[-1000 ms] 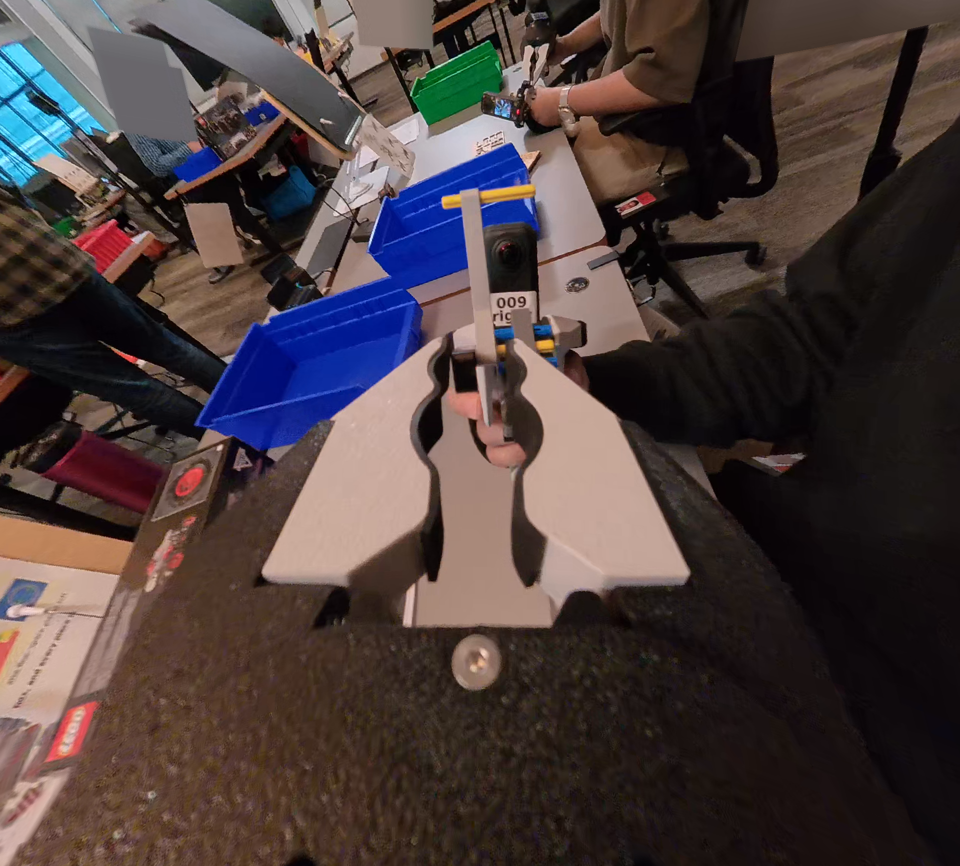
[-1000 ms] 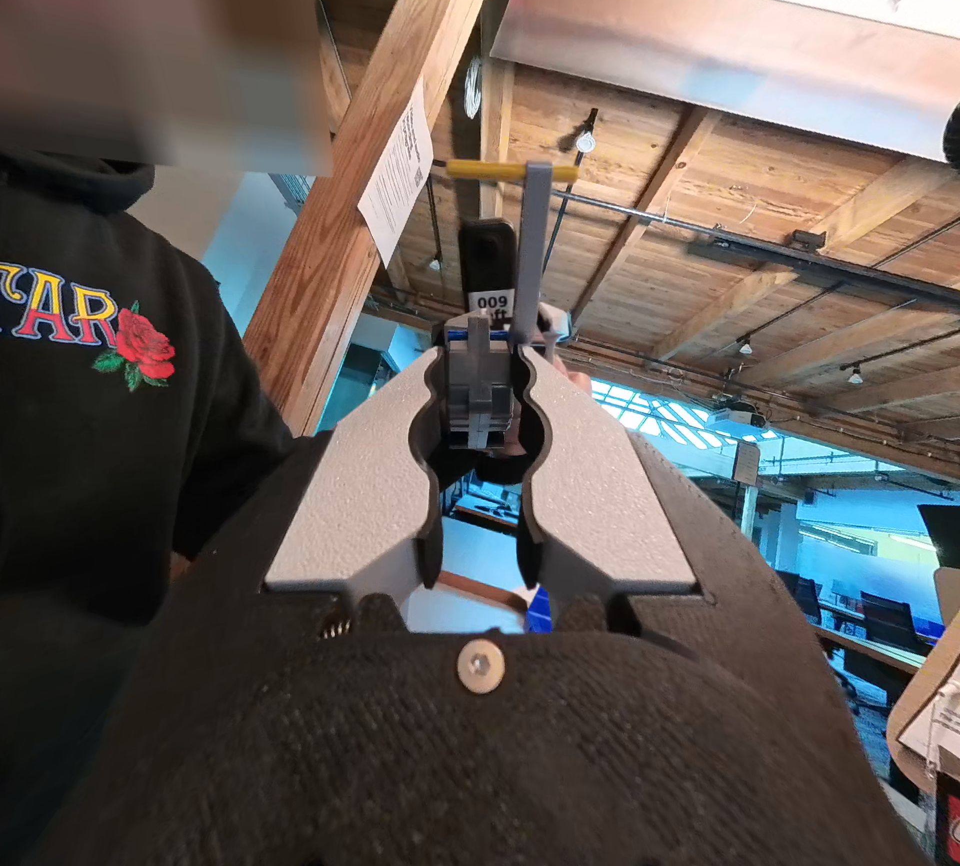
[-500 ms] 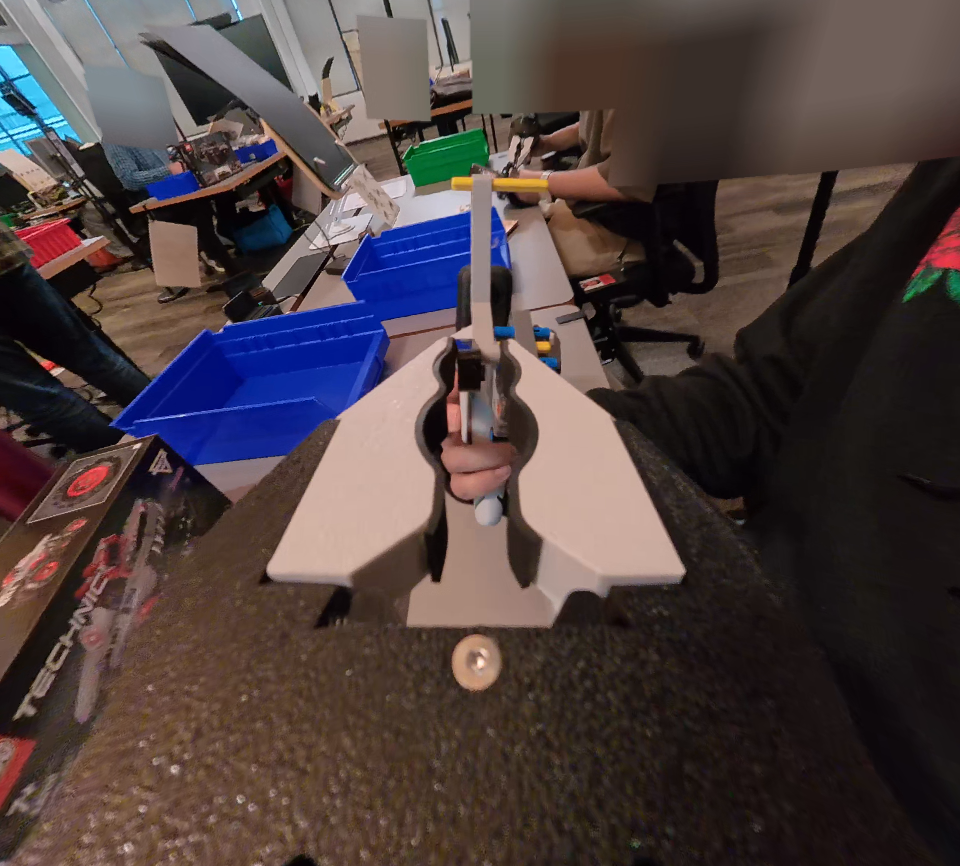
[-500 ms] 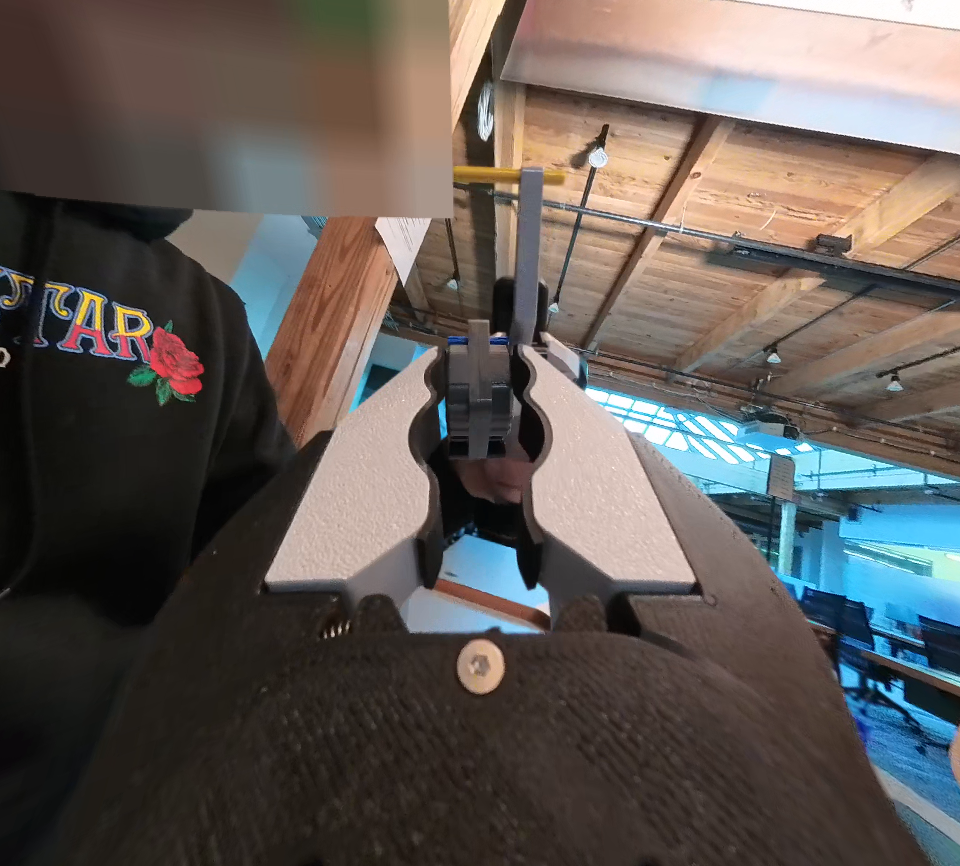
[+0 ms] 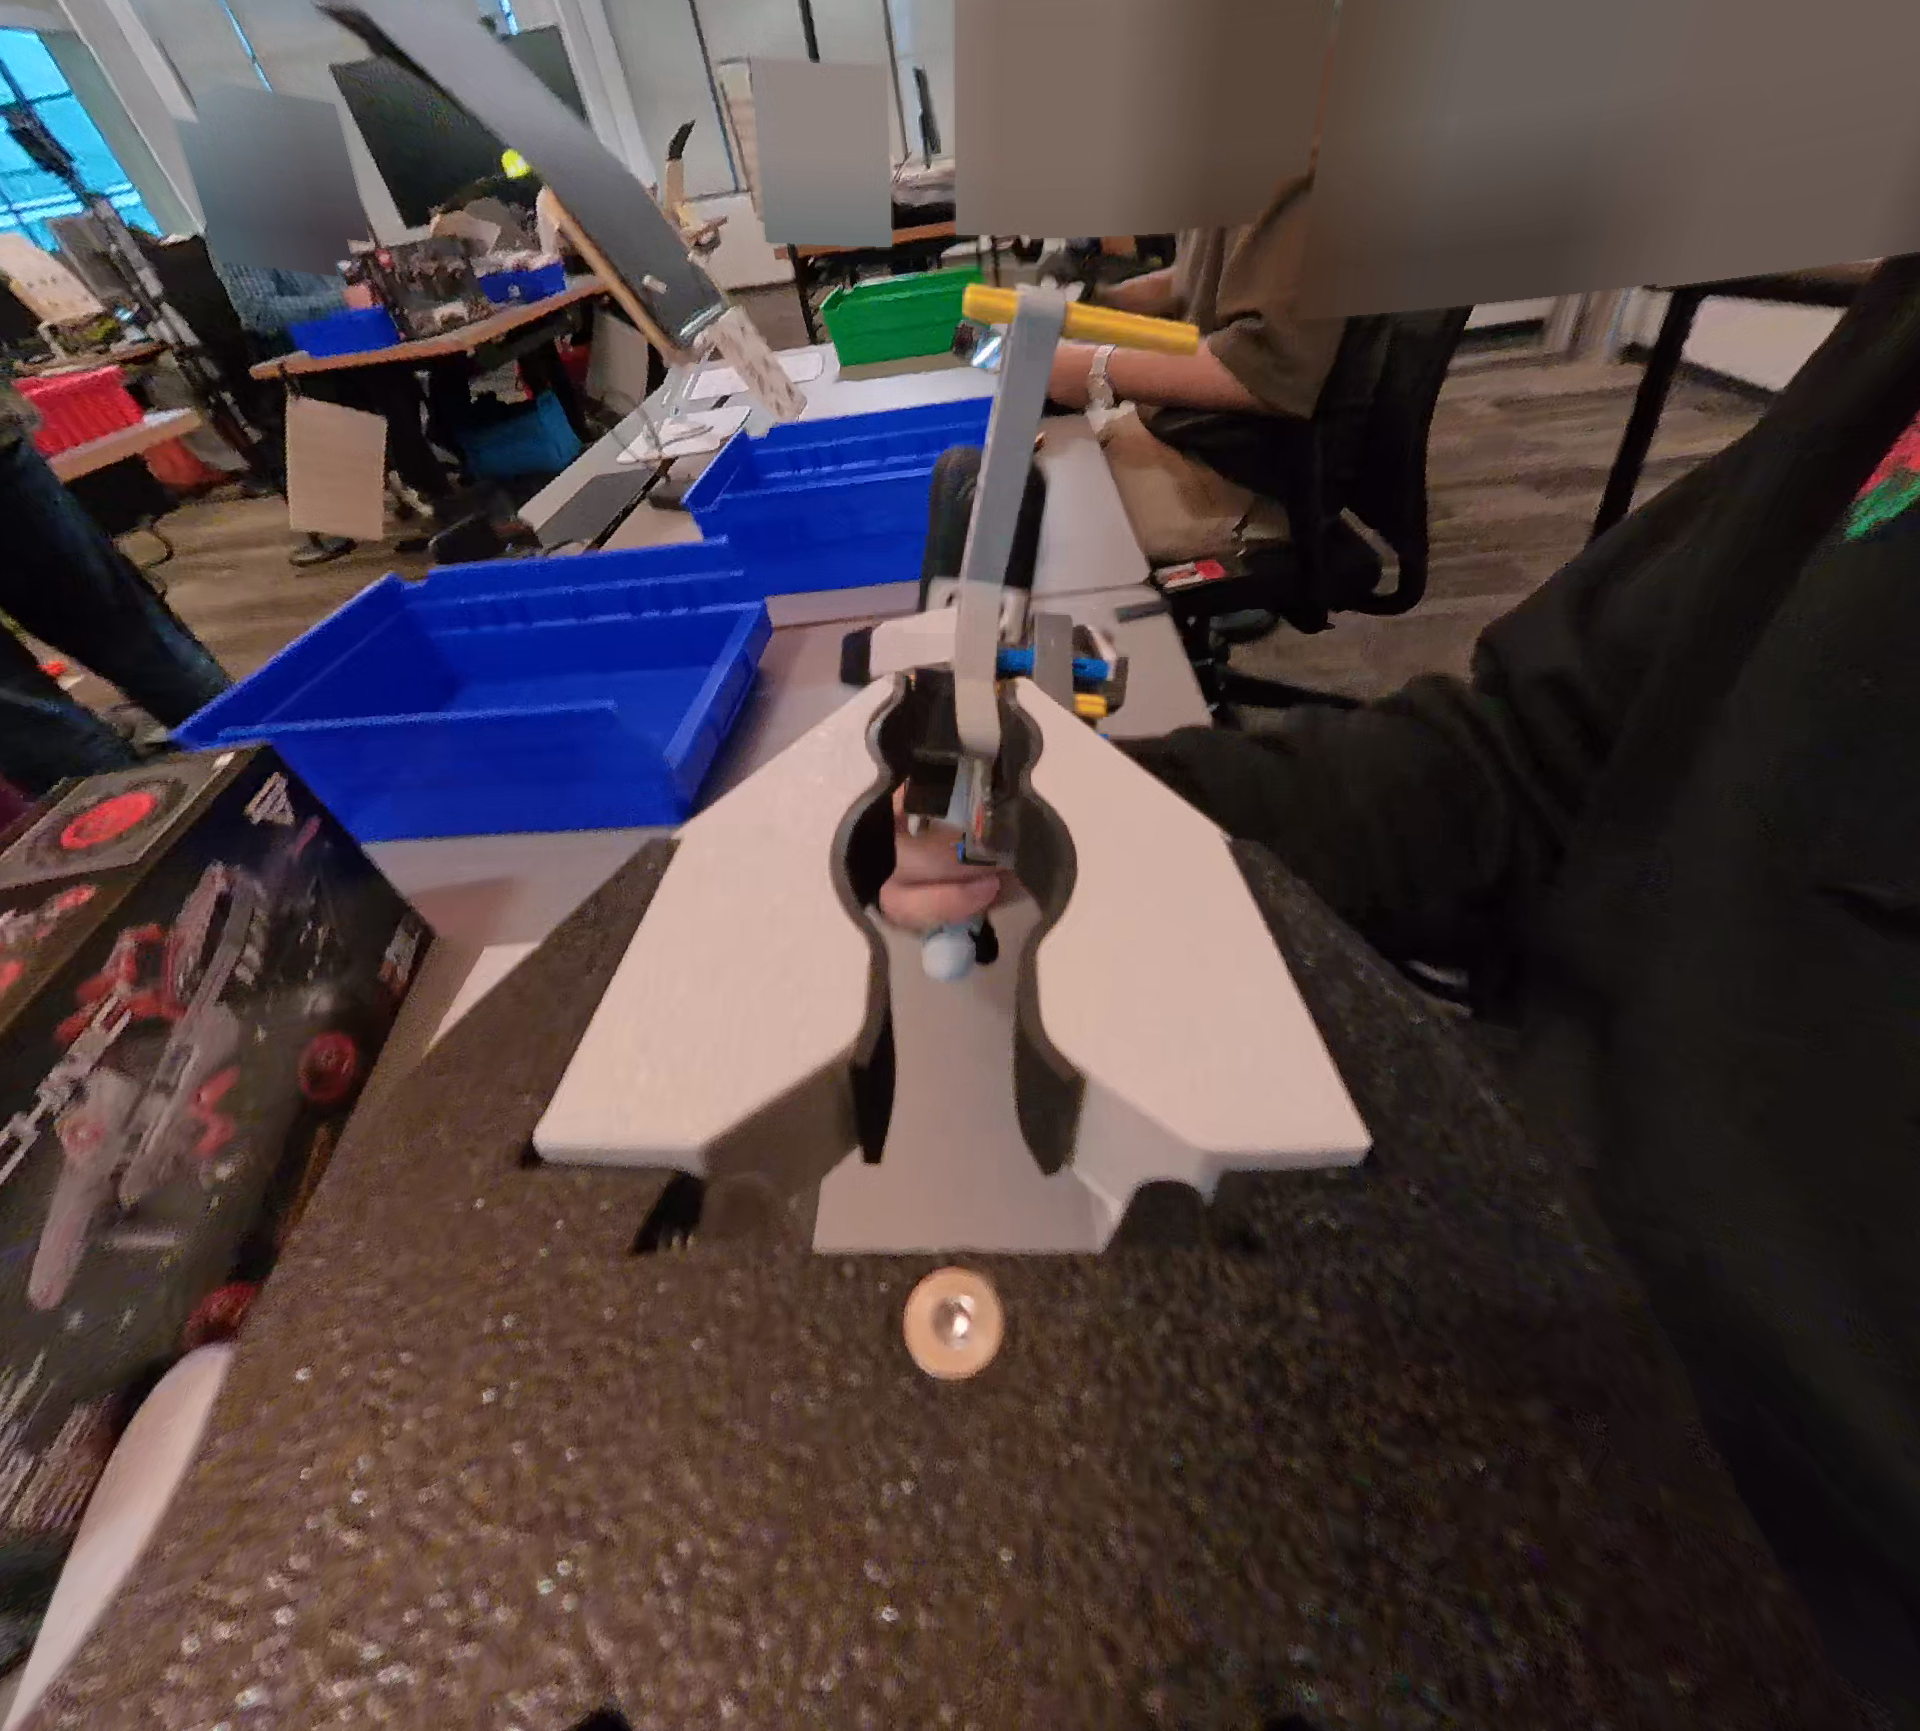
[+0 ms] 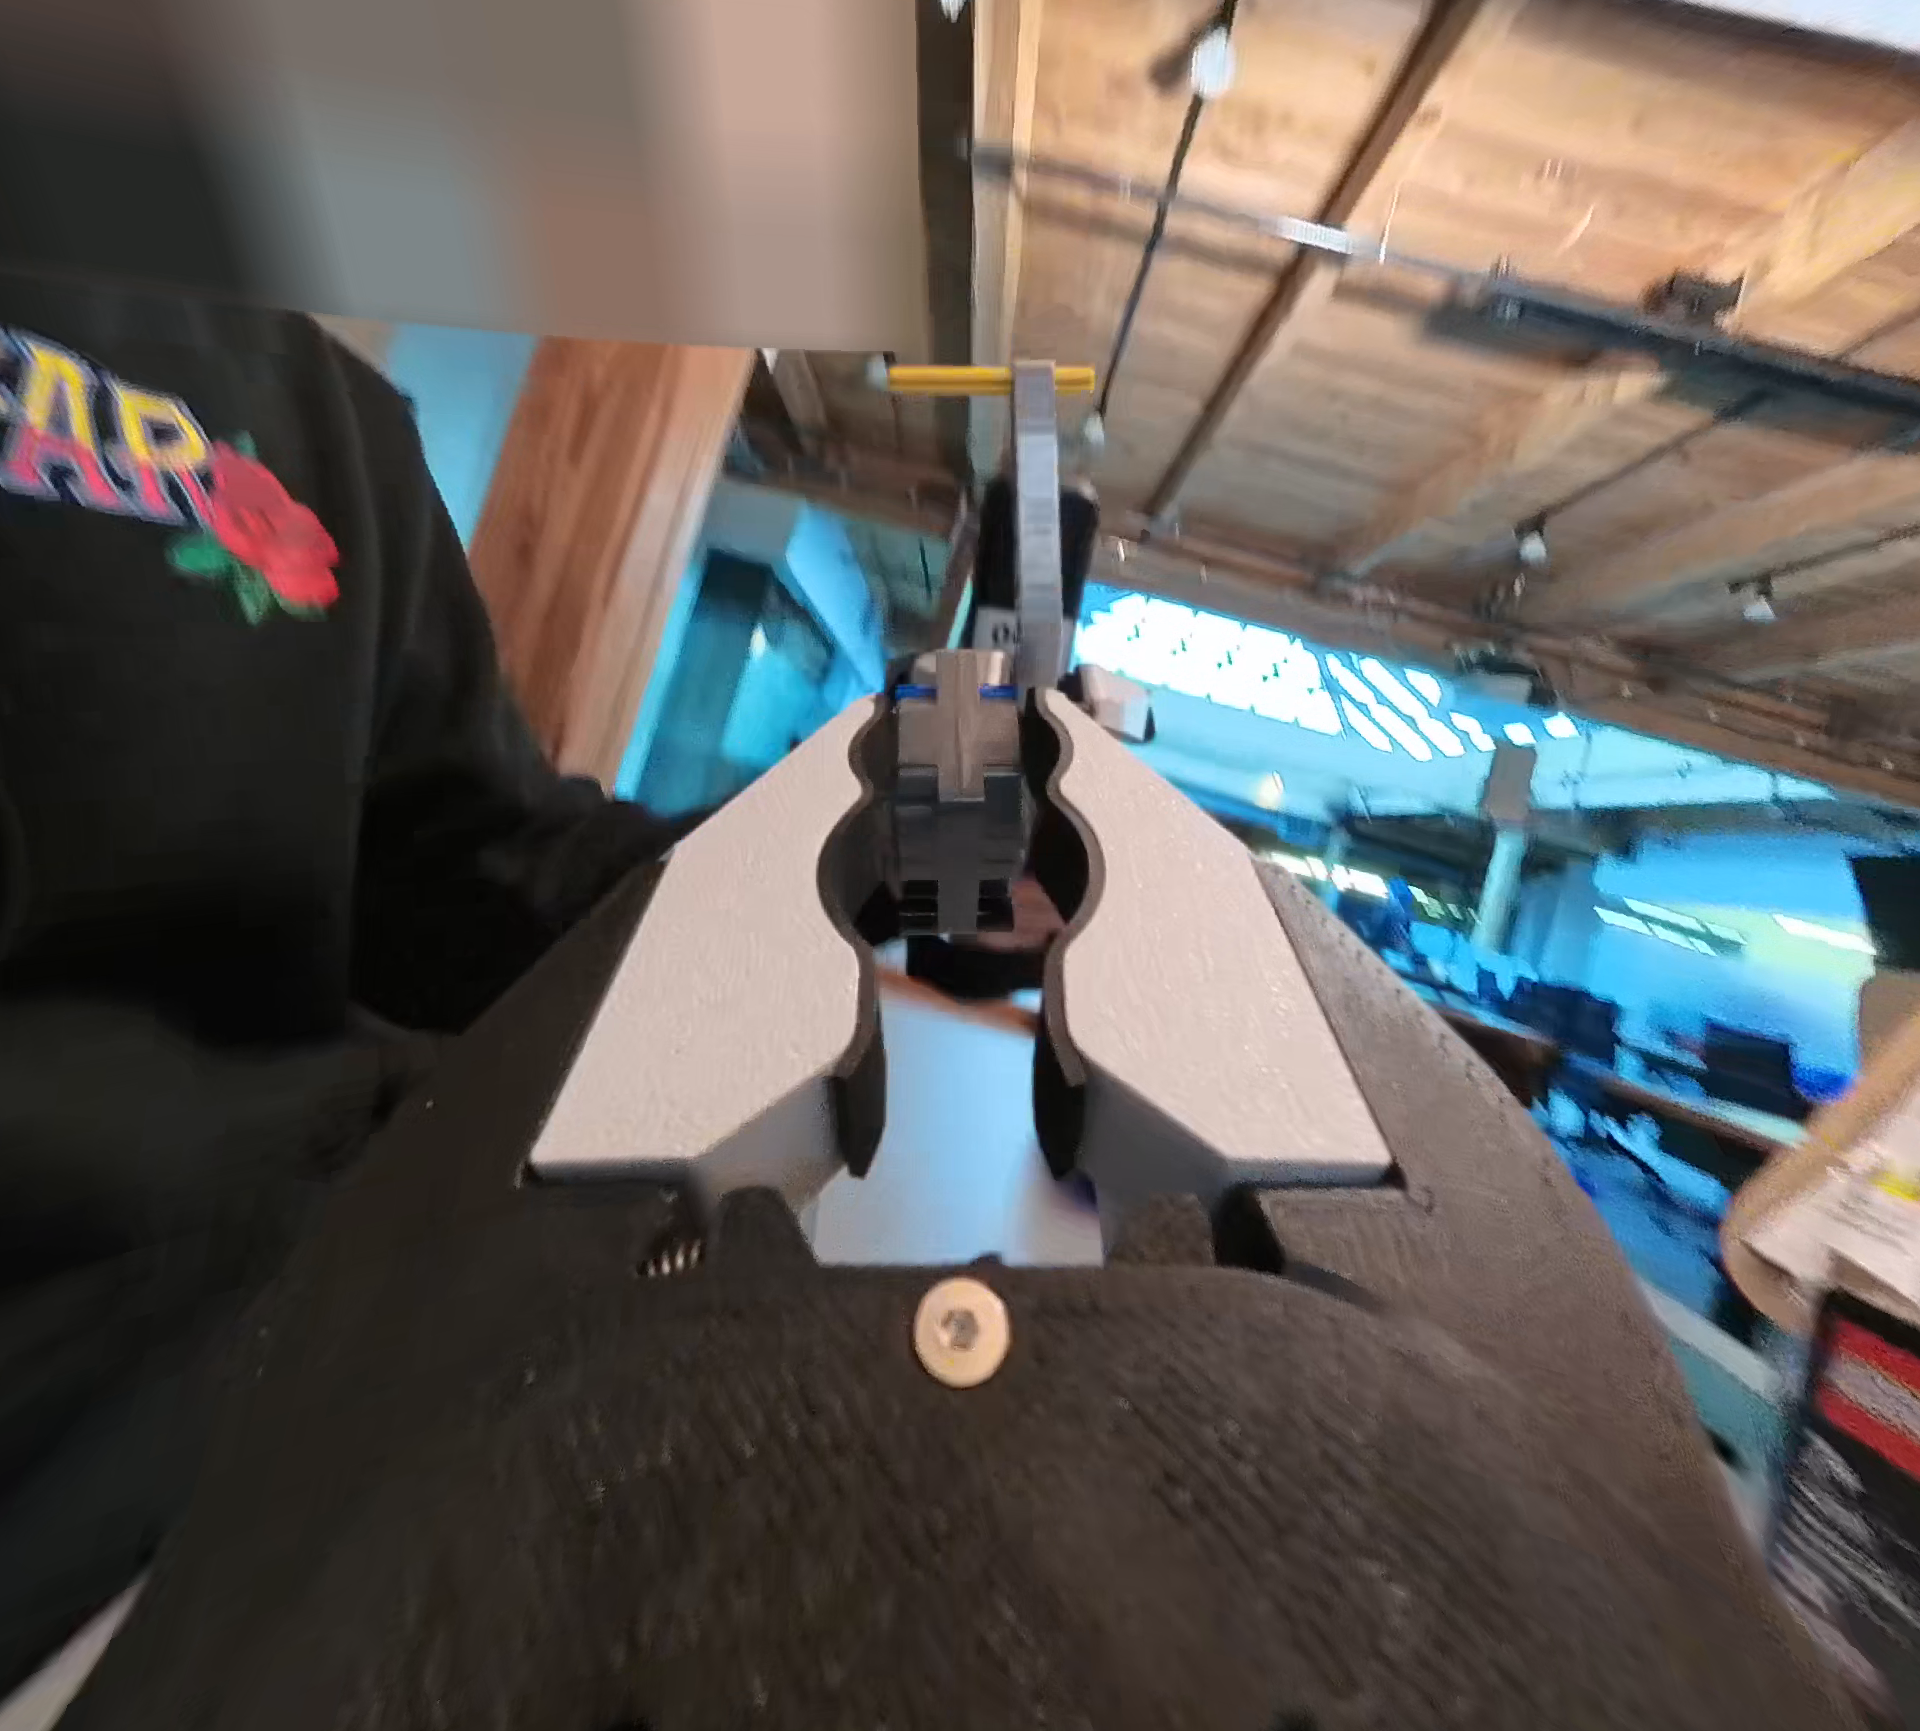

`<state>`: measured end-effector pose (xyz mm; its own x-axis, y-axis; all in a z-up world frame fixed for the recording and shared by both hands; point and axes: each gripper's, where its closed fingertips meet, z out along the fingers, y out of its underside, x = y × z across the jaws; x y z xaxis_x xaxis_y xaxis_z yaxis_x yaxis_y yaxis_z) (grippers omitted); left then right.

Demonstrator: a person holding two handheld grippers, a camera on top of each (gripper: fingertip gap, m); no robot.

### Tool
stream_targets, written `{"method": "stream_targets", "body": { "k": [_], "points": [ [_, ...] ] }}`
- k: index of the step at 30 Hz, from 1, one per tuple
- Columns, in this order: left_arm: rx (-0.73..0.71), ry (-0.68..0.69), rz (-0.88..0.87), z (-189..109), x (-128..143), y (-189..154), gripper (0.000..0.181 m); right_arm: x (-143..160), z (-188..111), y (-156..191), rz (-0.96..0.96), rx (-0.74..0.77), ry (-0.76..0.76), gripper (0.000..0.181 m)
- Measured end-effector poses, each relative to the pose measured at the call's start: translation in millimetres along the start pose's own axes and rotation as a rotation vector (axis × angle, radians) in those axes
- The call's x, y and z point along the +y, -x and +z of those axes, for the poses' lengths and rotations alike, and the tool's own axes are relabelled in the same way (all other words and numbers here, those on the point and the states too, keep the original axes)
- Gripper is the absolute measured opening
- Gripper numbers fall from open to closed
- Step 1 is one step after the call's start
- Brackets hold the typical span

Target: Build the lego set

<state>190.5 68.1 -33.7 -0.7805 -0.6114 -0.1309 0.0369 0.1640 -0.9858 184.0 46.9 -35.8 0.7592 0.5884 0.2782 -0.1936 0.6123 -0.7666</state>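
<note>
A lego assembly is held in the air between both grippers, which face each other. It has a long grey beam [image 5: 1003, 476] standing up with a yellow axle [image 5: 1081, 320] across its top, and blue and yellow pins at its base. My left gripper [image 5: 956, 725] is shut on the foot of the beam. In the right wrist view my right gripper [image 6: 956, 725] is shut on the assembly's grey block [image 6: 956, 767]; the beam [image 6: 1039, 538] and axle [image 6: 945, 377] rise behind it. A hand [image 5: 925, 881] holds the right gripper opposite.
Two blue bins [image 5: 499, 705] [image 5: 842, 476] stand on the grey table [image 5: 499, 860]. The lego set's box [image 5: 156, 1006] lies at the left. A green bin [image 5: 894, 315] and a seated person are farther back. A black sleeve [image 5: 1455, 798] fills the right. Both grippers' tips are close together, under 4 cm apart.
Both grippers stay shut on the assembly. The left view has levelled, showing more of the box and the room. The beam now leans slightly right. The right view has swung and is motion-blurred.
</note>
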Motion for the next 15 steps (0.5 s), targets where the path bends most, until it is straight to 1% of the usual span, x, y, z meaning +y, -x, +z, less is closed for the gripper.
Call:
{"method": "stream_targets", "body": {
  "k": [5, 8, 10, 12, 15],
  "points": [
    [-0.052, 0.118, 0.075, -13, 59, 17, 0.014, 57, -13, -6, -0.132, 0.034, 0.344, 0.023],
    [-0.034, 0.110, 0.125, -19, 85, 20, 0.014, 84, -20, -5, -0.189, 0.029, 0.456, 0.023],
    [-0.026, 0.117, 0.197, -22, 101, 23, 0.014, 100, -25, -5, -0.221, 0.018, 0.525, 0.023],
    [-0.012, 0.158, 0.250, -23, 121, 27, 0.014, 118, -33, -6, -0.273, 0.005, 0.613, 0.023],
    [0.034, 0.212, 0.291, -19, 149, 27, 0.013, 140, -49, 0, -0.312, -0.057, 0.730, 0.023]
  ]
}}
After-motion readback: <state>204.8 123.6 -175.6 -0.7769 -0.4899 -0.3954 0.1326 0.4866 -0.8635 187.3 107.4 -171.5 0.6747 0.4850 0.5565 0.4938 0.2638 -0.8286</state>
